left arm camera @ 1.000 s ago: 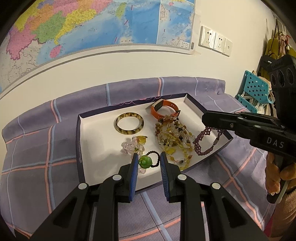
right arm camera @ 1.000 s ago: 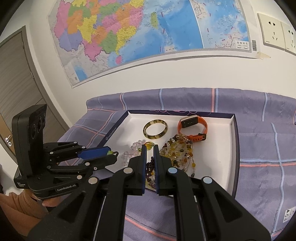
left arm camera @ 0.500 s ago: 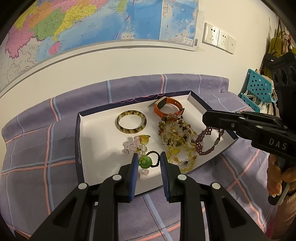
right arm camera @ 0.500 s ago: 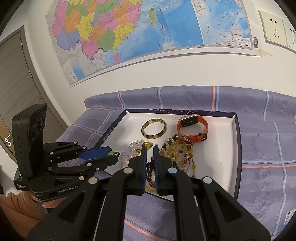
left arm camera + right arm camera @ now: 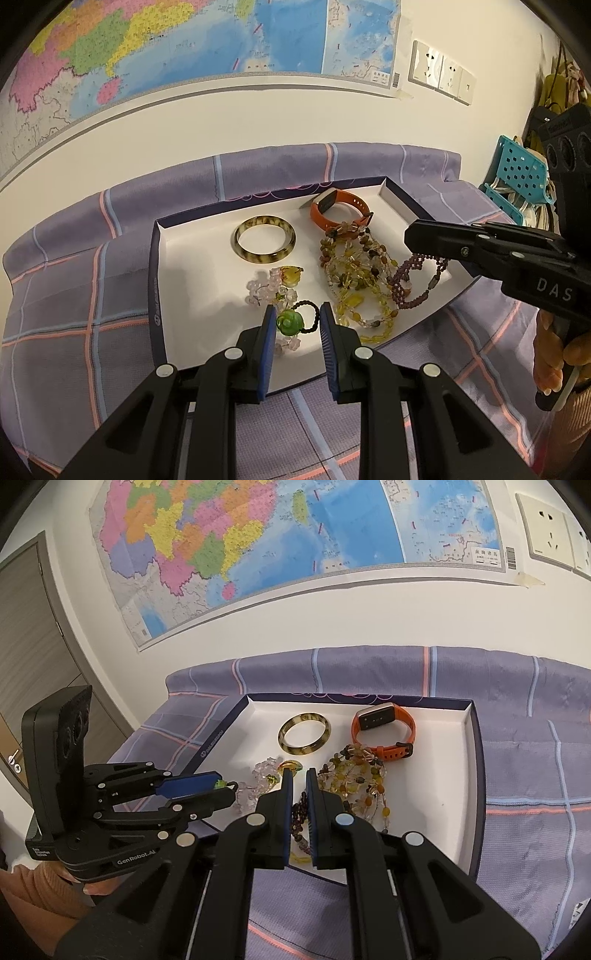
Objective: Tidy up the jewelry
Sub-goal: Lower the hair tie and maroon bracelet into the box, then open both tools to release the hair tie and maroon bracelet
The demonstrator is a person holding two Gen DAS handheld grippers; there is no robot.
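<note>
Left wrist view: our left gripper, low centre, has its jaws narrowed about the green bead of a black-corded charm, though we cannot tell whether both pads press it; we judge it best lifted straight and slowly so the cord clears the pink crystal beads, while the white tray also holds the tortoiseshell bangle, orange watch, amber bead strand and purple bead strand. Right wrist view: our right gripper, centre frame, has its jaws nearly together, apparently empty, above the purple strand.
</note>
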